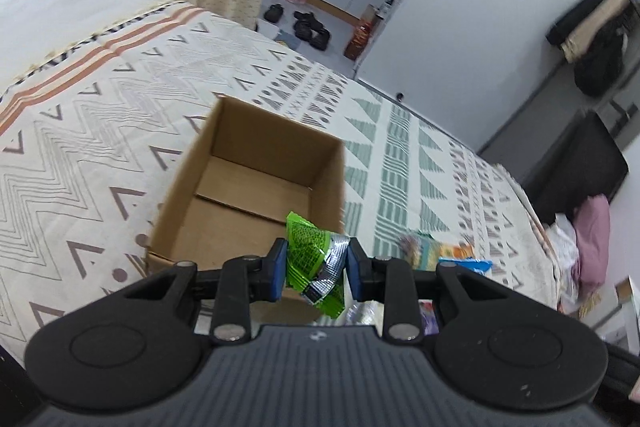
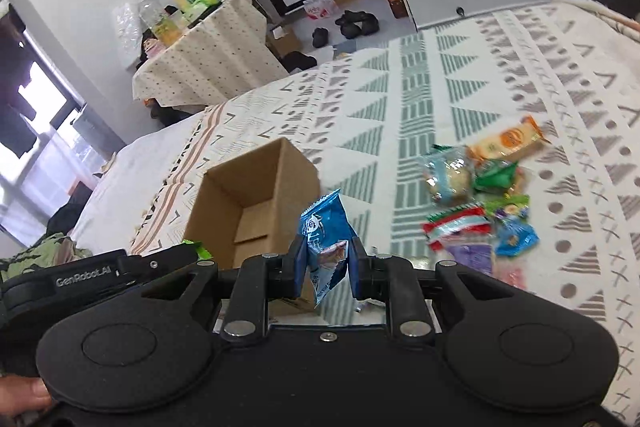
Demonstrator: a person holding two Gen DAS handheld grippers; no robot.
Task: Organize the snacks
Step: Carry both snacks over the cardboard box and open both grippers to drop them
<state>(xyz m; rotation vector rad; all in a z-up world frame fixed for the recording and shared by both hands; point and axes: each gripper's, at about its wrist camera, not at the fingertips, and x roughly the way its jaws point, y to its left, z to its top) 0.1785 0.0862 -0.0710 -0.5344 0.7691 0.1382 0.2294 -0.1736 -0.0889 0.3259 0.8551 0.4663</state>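
Note:
An open cardboard box (image 1: 256,183) stands on the patterned bedspread (image 1: 100,99); its inside shows only bare flaps. My left gripper (image 1: 316,259) is shut on a green and silver snack packet (image 1: 312,259), held above the box's near right corner. My right gripper (image 2: 326,259) is shut on a blue snack packet (image 2: 324,231), held just right of the box (image 2: 248,195). The left gripper's body (image 2: 100,275) shows at the left of the right wrist view. A pile of several loose snack packets (image 2: 476,203) lies on the bedspread to the right of the box.
A cloth-covered side table (image 2: 208,59) with bottles stands beyond the bed. Shoes (image 1: 308,27) lie on the floor near white cabinets. Clothes hang at the right wall (image 1: 596,27). The bed's right edge (image 1: 532,211) drops to a dark chair and pink cloth.

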